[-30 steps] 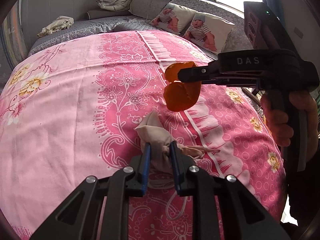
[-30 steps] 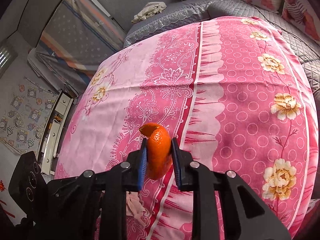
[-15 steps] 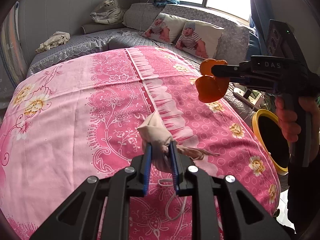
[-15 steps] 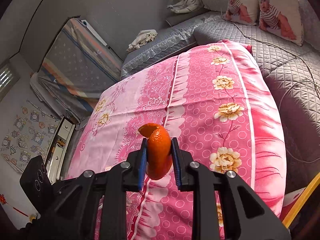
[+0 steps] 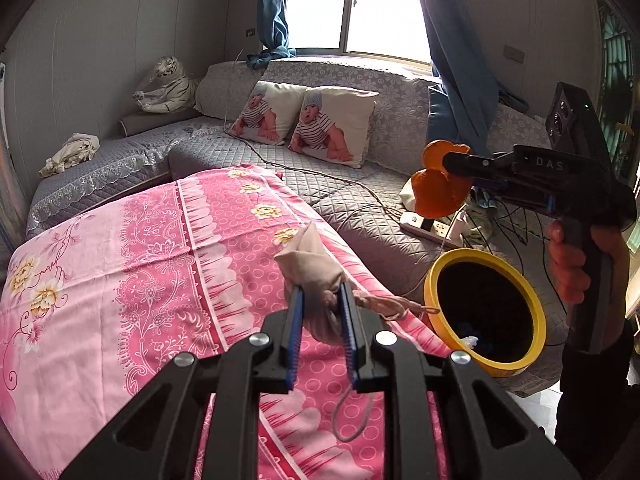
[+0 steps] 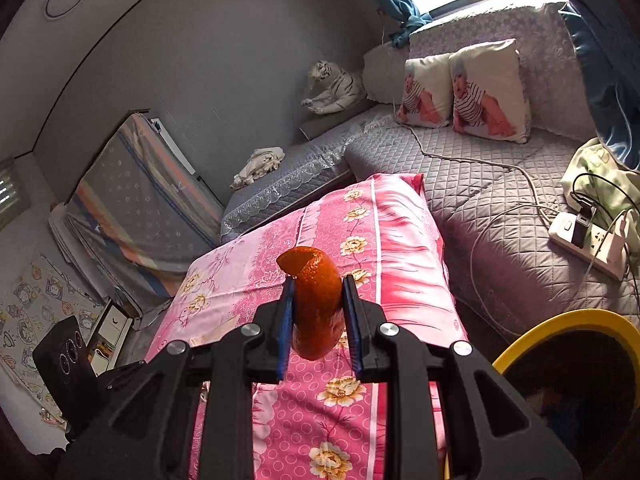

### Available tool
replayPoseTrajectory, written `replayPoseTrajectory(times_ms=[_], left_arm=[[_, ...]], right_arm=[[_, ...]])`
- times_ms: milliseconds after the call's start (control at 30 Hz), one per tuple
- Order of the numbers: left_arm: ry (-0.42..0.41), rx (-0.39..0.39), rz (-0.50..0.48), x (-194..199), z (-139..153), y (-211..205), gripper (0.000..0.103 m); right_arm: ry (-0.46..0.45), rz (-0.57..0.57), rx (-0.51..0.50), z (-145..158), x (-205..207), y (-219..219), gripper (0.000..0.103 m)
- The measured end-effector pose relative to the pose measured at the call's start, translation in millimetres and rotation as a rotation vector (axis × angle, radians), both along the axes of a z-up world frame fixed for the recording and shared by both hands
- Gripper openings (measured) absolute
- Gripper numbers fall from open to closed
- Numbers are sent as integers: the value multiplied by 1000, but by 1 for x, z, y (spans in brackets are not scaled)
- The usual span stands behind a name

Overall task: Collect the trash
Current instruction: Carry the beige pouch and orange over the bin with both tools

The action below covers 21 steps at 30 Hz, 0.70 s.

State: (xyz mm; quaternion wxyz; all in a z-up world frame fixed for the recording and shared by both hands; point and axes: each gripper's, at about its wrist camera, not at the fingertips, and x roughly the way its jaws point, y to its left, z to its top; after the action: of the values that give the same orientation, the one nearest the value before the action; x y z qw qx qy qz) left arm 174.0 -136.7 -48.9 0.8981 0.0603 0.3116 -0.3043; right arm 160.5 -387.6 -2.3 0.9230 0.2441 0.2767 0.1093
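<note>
My left gripper (image 5: 320, 300) is shut on a crumpled beige face mask (image 5: 310, 260), held above the right edge of the pink bedspread (image 5: 120, 280); an ear loop dangles under it. In the left wrist view my right gripper (image 5: 446, 168) is to the upper right, a hand on its handle, shut on a curled orange peel (image 5: 438, 196). It hangs higher than a yellow-rimmed bin (image 5: 434, 270) with a dark inside. In the right wrist view the orange peel (image 6: 316, 284) sits between the blue pads of the right gripper (image 6: 318, 292), and the bin's yellow rim (image 6: 580, 316) shows at the lower right.
A grey quilted couch (image 5: 380, 236) wraps around the bed, with two printed pillows (image 5: 332, 128) and a plush tiger (image 5: 166, 88). A power strip (image 6: 580, 240) with cables lies on the couch near the bin. A folded mat (image 6: 136, 196) leans on the left wall.
Both grippers have risen and swung right, off the middle of the bed. The yellow bin has come into view below the right gripper. Mask and peel stay gripped.
</note>
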Motion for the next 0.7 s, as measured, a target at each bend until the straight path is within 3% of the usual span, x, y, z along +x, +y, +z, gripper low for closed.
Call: replayPoseTrajectory(times_ms=[433, 700], left_arm=[[-65, -31, -229, -43, 21, -94, 17], [-59, -29, -327, -56, 19, -139, 17]], right_arm=[[-47, -269, 34, -3, -95, -110, 22], [-39, -396, 22, -17, -134, -143, 22]])
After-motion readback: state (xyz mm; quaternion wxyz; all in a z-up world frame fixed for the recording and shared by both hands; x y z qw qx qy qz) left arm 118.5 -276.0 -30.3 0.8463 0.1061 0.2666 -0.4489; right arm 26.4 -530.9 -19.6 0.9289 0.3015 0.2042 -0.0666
